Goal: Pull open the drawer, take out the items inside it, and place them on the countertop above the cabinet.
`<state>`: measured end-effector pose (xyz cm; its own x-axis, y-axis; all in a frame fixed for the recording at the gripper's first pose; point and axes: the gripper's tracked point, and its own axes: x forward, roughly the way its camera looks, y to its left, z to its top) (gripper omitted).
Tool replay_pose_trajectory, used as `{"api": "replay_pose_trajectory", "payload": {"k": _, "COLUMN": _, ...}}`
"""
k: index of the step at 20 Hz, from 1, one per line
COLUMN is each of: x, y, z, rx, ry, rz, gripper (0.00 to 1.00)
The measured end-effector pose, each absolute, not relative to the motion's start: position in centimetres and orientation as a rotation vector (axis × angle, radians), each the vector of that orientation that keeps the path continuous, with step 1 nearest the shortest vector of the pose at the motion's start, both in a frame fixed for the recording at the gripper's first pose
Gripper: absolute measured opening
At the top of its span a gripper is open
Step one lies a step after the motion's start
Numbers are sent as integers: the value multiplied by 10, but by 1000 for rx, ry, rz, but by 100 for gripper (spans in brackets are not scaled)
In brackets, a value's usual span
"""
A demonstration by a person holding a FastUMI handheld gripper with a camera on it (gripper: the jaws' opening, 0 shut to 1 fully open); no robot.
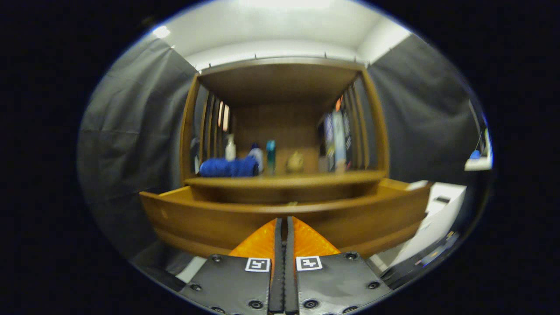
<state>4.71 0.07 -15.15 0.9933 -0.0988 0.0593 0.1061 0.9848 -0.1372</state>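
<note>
A wooden cabinet stands straight ahead with its drawer (205, 221) pulled out toward me. The drawer's front panel hides whatever lies inside. Above and behind the drawer runs the countertop (306, 180), under a wooden hutch. My gripper (284, 219) is shut, its two fingers pressed together with only a thin line between them. The tips sit against the middle of the drawer's front panel, just below its top edge. A small knob-like bit (292, 203) shows just beyond the tips; whether the fingers pinch anything there is hidden.
On the countertop lie a rolled blue cloth (228, 167), a white bottle (230, 148), a teal bottle (271, 156), a small yellowish object (295, 162) and upright books (337, 140). A white unit (442, 210) stands right of the drawer. Grey curtains hang on both sides.
</note>
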Motion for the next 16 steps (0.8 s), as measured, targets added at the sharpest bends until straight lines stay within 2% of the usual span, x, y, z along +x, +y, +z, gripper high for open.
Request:
{"api": "replay_pose_trajectory", "payload": {"k": 2, "x": 45, "y": 9, "z": -137, "rx": -233, "ry": -37, "rz": -37, "gripper": 8}}
{"api": "replay_pose_trajectory", "payload": {"k": 5, "x": 30, "y": 31, "z": -161, "rx": -71, "ry": 76, "rz": 73, "gripper": 9}}
{"api": "replay_pose_trajectory", "payload": {"k": 7, "x": 26, "y": 29, "z": -184, "rx": -30, "ry": 127, "rz": 66, "gripper": 29}}
{"api": "replay_pose_trajectory", "payload": {"k": 11, "x": 32, "y": 12, "z": -244, "rx": -30, "ry": 278, "rz": 22, "gripper": 40}}
{"api": "replay_pose_trajectory", "payload": {"k": 16, "x": 26, "y": 19, "z": -285, "rx": -35, "ry": 342, "rz": 1, "gripper": 54}}
